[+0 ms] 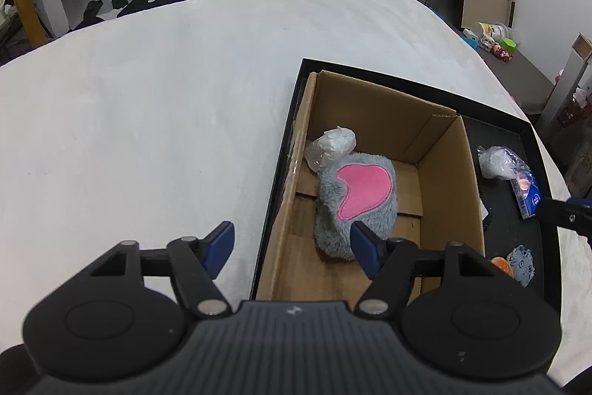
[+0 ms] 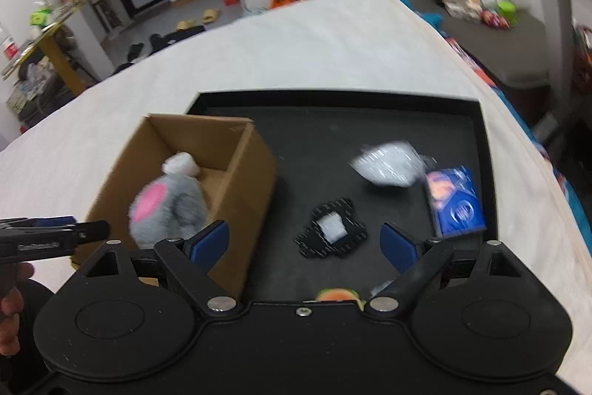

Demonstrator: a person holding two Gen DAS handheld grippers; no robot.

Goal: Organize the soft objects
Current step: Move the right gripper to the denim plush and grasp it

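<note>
While boxed, plush (image 1: 355, 206) beside left tool (image 1: 292, 247)

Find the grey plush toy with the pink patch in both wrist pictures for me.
Left wrist view: grey plush toy right of centre, inside the cardboard box, just beyond the tongs' right finger.
Right wrist view: it sits at lower left, in the same box.
Shared landmark: the white plastic bundle touching the toy's far side.

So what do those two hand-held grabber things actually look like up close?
Both look alike: the left gripper and the right gripper have black plastic bodies with two round discs, silver pins at the joints, and black linkage arms ending in blue finger pads. The left one has a ribbed grey centre. No cables show.
</note>
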